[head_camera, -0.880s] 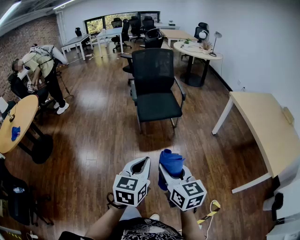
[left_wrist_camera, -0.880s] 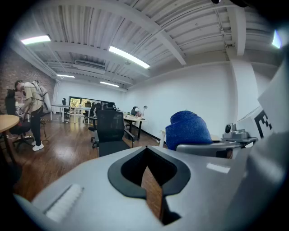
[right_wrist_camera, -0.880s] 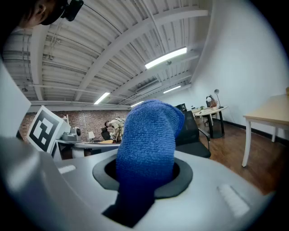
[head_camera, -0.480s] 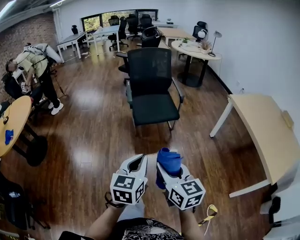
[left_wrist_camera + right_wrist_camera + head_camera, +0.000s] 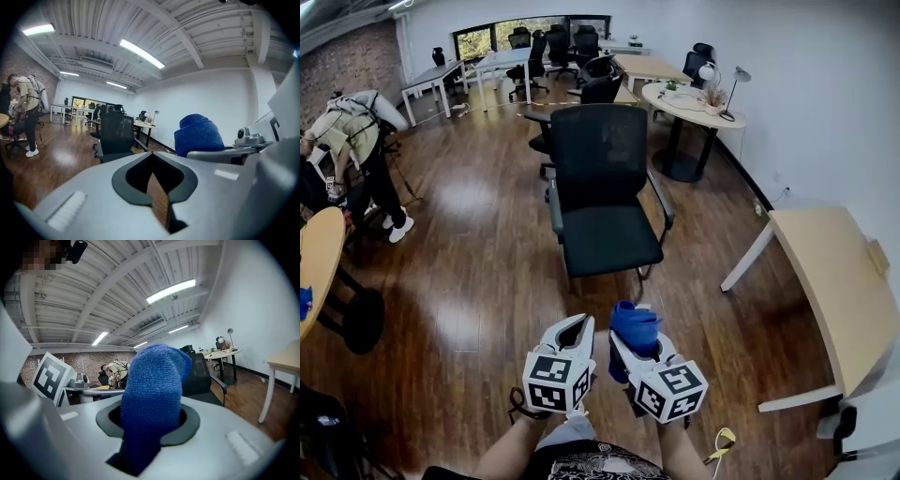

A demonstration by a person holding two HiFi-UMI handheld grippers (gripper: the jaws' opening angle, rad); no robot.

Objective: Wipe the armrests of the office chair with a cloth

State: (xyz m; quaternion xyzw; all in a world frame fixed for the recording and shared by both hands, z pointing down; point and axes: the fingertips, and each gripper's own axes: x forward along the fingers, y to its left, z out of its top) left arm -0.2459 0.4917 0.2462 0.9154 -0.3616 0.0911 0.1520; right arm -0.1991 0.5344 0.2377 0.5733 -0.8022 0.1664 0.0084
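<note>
- The step in hand looks like the approach: the office chair (image 5: 602, 187) stands on the wooden floor well ahead of both grippers, and its armrests (image 5: 664, 199) are not yet touched.
- The next move calls for coming near and lowering the cloth (image 5: 635, 326) flat onto one armrest.
- The right gripper (image 5: 630, 345) pinches the folded blue cloth, which stands up between its jaws.
- The left gripper (image 5: 575, 328) is pressed together and holds nothing.

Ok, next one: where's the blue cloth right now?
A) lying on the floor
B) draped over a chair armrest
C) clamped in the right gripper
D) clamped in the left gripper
C: the right gripper has its jaws shut on the blue cloth. The left gripper holds nothing, and the office chair stands ahead, untouched.
</note>
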